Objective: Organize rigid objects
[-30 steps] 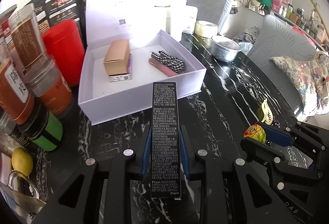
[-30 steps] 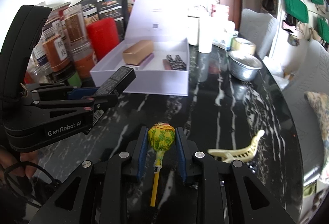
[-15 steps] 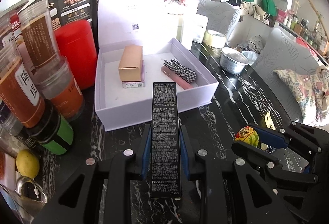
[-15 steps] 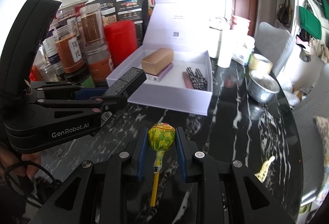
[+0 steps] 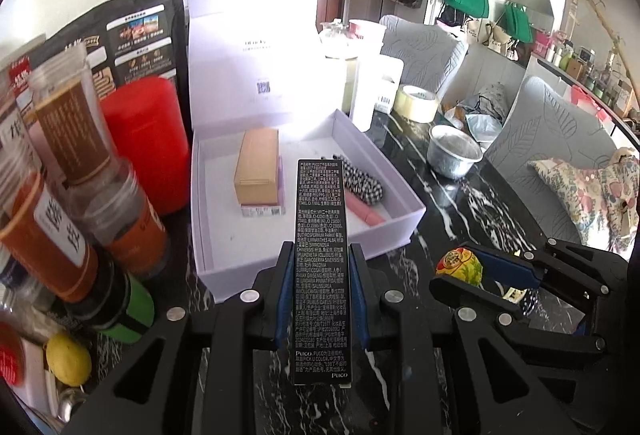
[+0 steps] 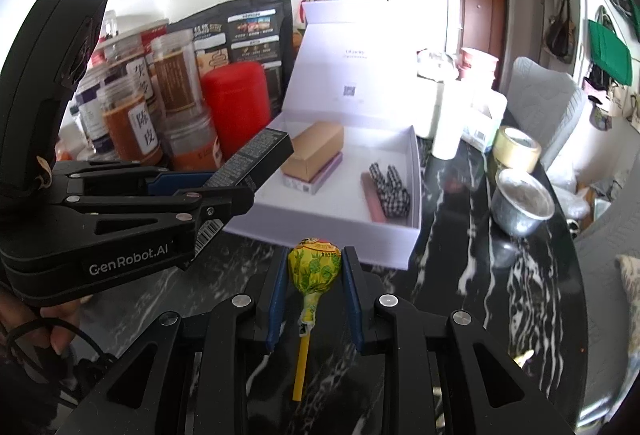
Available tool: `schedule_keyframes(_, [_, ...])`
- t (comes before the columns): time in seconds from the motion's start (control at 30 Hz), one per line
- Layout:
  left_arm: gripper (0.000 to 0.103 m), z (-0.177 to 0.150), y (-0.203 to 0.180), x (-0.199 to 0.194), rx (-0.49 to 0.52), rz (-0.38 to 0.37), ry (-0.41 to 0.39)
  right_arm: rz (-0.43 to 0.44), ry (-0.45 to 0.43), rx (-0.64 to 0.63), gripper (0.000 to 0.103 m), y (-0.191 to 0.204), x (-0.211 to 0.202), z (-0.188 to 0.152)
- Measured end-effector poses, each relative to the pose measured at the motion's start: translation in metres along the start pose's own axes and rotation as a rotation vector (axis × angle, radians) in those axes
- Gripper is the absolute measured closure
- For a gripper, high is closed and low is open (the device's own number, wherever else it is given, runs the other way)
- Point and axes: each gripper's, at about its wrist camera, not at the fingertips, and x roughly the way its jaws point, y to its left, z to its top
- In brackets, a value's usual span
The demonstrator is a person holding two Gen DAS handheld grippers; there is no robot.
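My left gripper (image 5: 320, 259) is shut on a long black carton (image 5: 321, 235) printed with white text, whose far end reaches over the front wall of the open white box (image 5: 304, 259). In the box lie a tan carton (image 5: 258, 165) on a pink one and a checked hair clip (image 5: 362, 181) on a pink bar. My right gripper (image 6: 314, 267) is shut on a yellow-wrapped lollipop (image 6: 315, 267), stick pointing back towards the camera, just short of the white box (image 6: 344, 235). The left gripper (image 6: 224, 195) and its black carton (image 6: 256, 163) show at the left of the right wrist view.
Spice jars (image 5: 76, 171), a red canister (image 5: 146, 143) and a black pouch stand left of the box. A metal bowl (image 5: 454, 151), a tape roll (image 5: 418, 103) and white cups sit on the black marble table (image 5: 448, 211) to the right. A lemon (image 5: 68, 359) lies near left.
Both grippers rose and moved closer to the white box, each keeping its grip. The box looms larger and the yellow comb has slid almost out of the right wrist view.
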Motion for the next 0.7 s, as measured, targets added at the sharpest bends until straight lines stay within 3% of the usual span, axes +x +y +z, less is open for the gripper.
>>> schedule_keyframes(0.7, [0.078,0.064,0.007,0.023,0.017,-0.021,-0.069,-0.022,-0.057,-0.010,0.077,-0.026,0.020,0.058])
